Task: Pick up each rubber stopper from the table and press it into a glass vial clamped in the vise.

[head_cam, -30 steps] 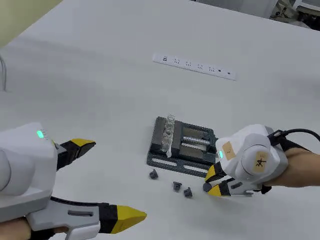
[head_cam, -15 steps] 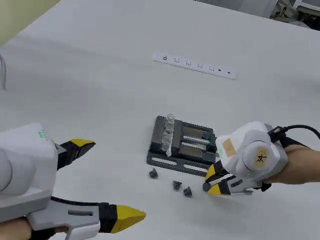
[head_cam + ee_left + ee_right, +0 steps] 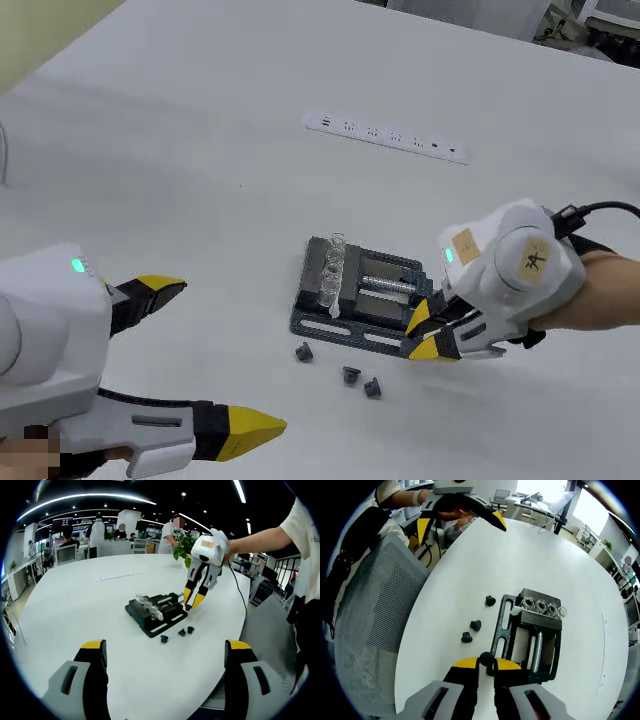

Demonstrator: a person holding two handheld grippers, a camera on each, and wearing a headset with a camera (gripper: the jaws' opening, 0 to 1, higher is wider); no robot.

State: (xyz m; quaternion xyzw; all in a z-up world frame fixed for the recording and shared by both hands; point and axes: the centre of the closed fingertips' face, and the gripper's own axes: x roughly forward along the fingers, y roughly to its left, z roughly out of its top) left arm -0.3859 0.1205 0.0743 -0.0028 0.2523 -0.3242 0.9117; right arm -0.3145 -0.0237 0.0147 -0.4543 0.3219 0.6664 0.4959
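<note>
A black vise (image 3: 375,300) sits mid-table with a row of glass vials (image 3: 333,270) clamped upright in its left end. My right gripper (image 3: 415,335) hovers by the vise's front right corner. It is shut on a dark rubber stopper (image 3: 485,658), which is pinched between its yellow tips (image 3: 470,664). Three loose stoppers (image 3: 304,351), (image 3: 351,375), (image 3: 372,387) lie on the table in front of the vise. Near the bottom left, my left gripper (image 3: 235,357) is held wide open with nothing in it, well short of the vise (image 3: 155,615) and vials (image 3: 147,602).
A white power strip (image 3: 385,135) lies across the far part of the white table (image 3: 200,150). In the right gripper view a mesh office chair (image 3: 380,610) stands at the table's edge. People and desks fill the room behind the table.
My right gripper has risen off the table and shifted back toward the vise with the stopper in it. The left gripper has hardly moved.
</note>
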